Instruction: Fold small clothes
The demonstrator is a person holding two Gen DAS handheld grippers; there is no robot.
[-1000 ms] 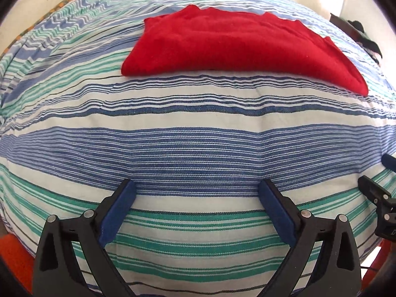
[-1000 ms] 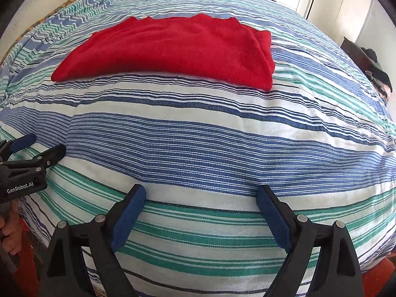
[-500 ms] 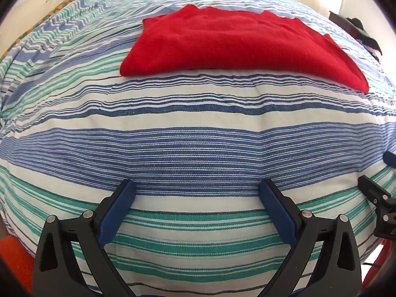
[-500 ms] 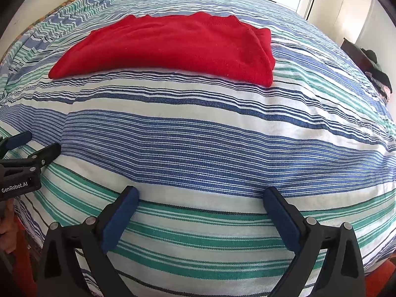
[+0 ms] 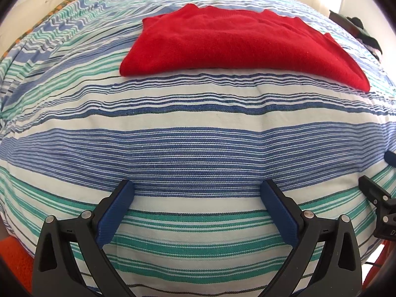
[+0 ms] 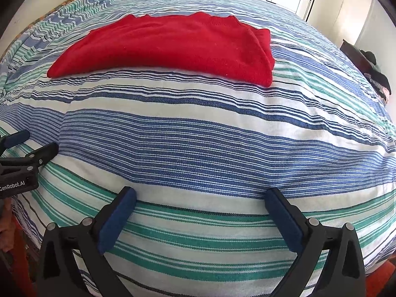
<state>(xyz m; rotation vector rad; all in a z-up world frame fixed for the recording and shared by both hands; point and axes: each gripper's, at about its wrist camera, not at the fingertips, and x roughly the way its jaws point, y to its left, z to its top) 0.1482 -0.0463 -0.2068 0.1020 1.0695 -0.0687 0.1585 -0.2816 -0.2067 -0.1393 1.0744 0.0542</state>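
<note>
We hold the left gripper (image 5: pixel 195 190) and right gripper (image 6: pixel 200 198), jaws wide and empty, short of the half-folded red sweater (image 6: pixel 173 47) on the bed (image 6: pixel 198 136); reaching its ends for another fold likely comes next.

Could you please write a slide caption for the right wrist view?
Open right gripper over the striped bedspread, facing a folded red knit sweater; left gripper at the left edge.

Bright daylight from far windows, sharp focus, heavy fisheye warp, dark vignette corners
</note>
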